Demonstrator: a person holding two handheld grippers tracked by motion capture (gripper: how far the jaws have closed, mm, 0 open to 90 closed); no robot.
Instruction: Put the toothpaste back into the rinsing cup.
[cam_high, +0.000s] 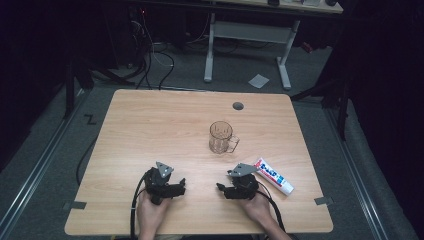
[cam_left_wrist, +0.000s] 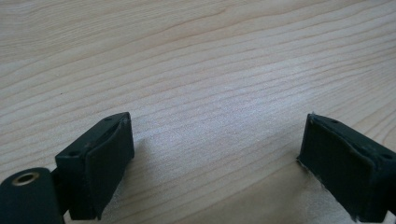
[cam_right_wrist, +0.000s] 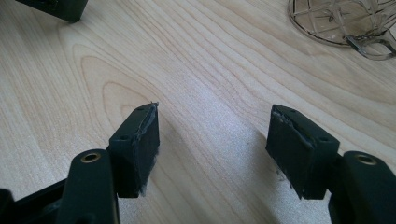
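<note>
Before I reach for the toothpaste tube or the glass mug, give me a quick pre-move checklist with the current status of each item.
1. Right gripper jaws open, nothing between them: ok.
2. Left gripper jaws open, only bare table ahead of them: ok.
3. Toothpaste tube lying flat beside the right gripper, free of other things: ok.
4. Glass mug upright, apart from both grippers: ok.
5. Mug contents: looks empty, but cannot tell for sure.
6. Tube cap on or off: cannot tell.
</note>
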